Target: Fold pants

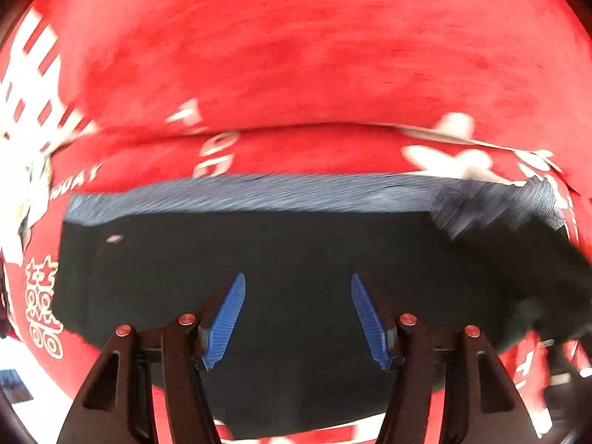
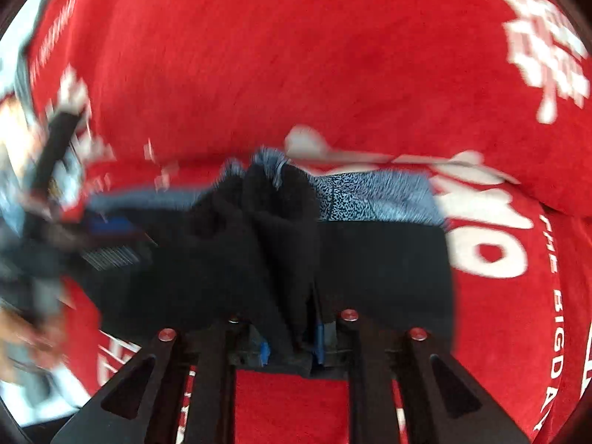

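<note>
Two grippers in my feeds, both over the black pants [image 1: 296, 259], which lie on a red cloth [image 1: 314, 55] with white print. My left gripper [image 1: 298, 314] has its jaws spread wide, blue pads [image 1: 227, 318] apart with only flat dark fabric showing between them. My right gripper [image 2: 292, 344] has its jaws pressed together on a bunched ridge of the pants [image 2: 277, 222], pinching it so the fabric rises in a fold ahead of the fingers. A grey speckled band [image 2: 370, 196] shows along the far edge of the pants. Both views are motion-blurred
</note>
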Demonstrator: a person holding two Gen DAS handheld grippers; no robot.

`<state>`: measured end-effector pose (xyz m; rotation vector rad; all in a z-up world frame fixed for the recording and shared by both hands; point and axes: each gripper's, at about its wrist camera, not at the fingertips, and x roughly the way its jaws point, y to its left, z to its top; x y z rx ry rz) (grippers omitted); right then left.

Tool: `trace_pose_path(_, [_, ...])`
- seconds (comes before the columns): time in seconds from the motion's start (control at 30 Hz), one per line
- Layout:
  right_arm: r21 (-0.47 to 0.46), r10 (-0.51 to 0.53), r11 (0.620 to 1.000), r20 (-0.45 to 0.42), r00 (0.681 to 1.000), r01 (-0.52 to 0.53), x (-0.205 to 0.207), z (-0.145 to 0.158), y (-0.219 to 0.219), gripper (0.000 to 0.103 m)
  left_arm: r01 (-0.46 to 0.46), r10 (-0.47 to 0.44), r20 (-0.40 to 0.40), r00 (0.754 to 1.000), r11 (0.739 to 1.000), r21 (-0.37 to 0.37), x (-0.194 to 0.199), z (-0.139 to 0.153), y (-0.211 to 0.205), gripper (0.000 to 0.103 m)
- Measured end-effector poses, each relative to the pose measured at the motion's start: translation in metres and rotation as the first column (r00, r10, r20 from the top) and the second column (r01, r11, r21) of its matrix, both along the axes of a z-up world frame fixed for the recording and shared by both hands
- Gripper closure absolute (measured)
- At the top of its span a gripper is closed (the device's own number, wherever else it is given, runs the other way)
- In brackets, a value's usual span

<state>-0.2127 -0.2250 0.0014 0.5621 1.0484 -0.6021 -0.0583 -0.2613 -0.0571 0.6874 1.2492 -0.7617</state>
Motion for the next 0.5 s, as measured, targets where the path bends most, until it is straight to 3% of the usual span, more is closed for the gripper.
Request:
trace_pose_path(0.1, [-0.112,0.077,0.989,-0.188,0.979,-0.099,0.034,-0.028,0.039,0.068,-0.011,0.011,-0.013,1.0,1.0,0.016,0.018,-0.003,0.027,0.039])
trace_pose_path(0.13, [-0.169,0.106,0.974,-0.254,0.961,-0.152,0.042,-0.028,0.053,0.065,-0.006,0.007,-0.022,1.0,1.0,0.014,0.021,-0.003,0.032,0.03])
trace_pose_path(0.2, [-0.242,0.149,0.942,-0.32,0.936,-0.232,0.053,-0.018,0.076,0.06,0.005,-0.005,-0.038,0.999,1.0,-0.007,0.025,0.001,0.039,0.027])
trace_pose_path(0.27, [-0.227,0.198,0.937,-0.282,0.939,-0.266,0.045,0.002,0.089,0.053,0.027,-0.029,-0.076,0.997,0.999,-0.031,0.026,0.005,0.044,0.027])
trace_pose_path(0.37, [-0.097,0.172,0.978,-0.131,0.976,-0.186,0.021,0.031,0.082,0.051,0.055,-0.068,-0.167,0.984,0.995,-0.082,0.018,0.013,0.041,0.027])
trace_pose_path(0.43, [0.043,0.05,0.998,-0.022,0.999,-0.049,-0.004,0.036,0.062,0.051,0.074,-0.097,-0.223,0.97,0.991,-0.111,0.009,0.016,0.037,0.027])
trace_pose_path(0.5, [0.197,-0.132,0.973,0.042,0.99,0.122,-0.031,0.028,0.038,0.051,0.107,-0.147,-0.293,0.945,0.983,-0.149,0.0,0.02,0.029,0.027])
